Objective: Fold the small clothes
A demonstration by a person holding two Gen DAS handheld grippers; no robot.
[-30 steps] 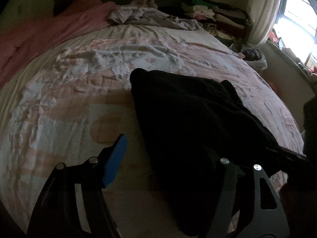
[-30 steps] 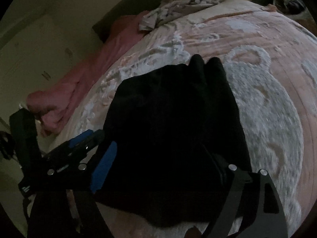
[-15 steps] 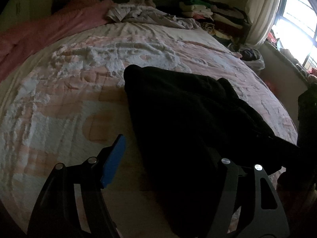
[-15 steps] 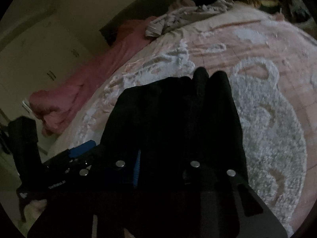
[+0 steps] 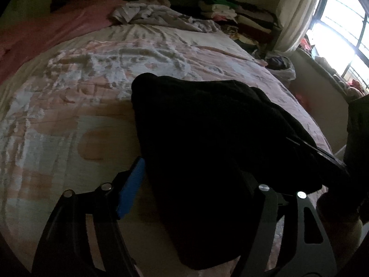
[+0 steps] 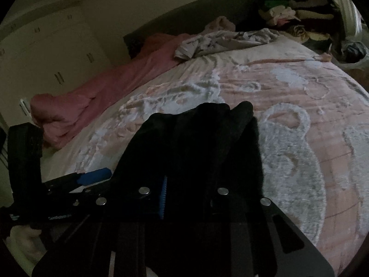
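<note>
Left wrist view. Item: black garment (image 5: 207, 138), small, lying in a loose heap on the bed (image 5: 69, 120) near its front edge, over a pink and white patterned cover. Left gripper (image 5: 191, 184): fingers spread wide, straddling the near hem; the blue-padded finger (image 5: 131, 184) rests beside the cloth on the cover, the other is hidden under dark fabric. Nothing pinched. Background: pink blanket (image 5: 46, 30), crumpled grey cloth (image 5: 161, 16), stacked clothes (image 5: 230, 13) by the headboard, window (image 5: 341, 23).

Right wrist view. Same black garment (image 6: 196, 143) runs away from the camera. Right gripper (image 6: 184, 196): fingers drawn close, a strip of blue pad visible against dark fabric; by appearance they pinch the garment's near edge, though the dim light makes the contact hard to confirm. The left gripper (image 6: 92, 177) shows at the left edge.

Step in hand, as judged: securing the near edge for a fold. To do it well, the left fingers should close on the matching corner, then both lift evenly and keep the edge taut, so the fold lands square.
</note>
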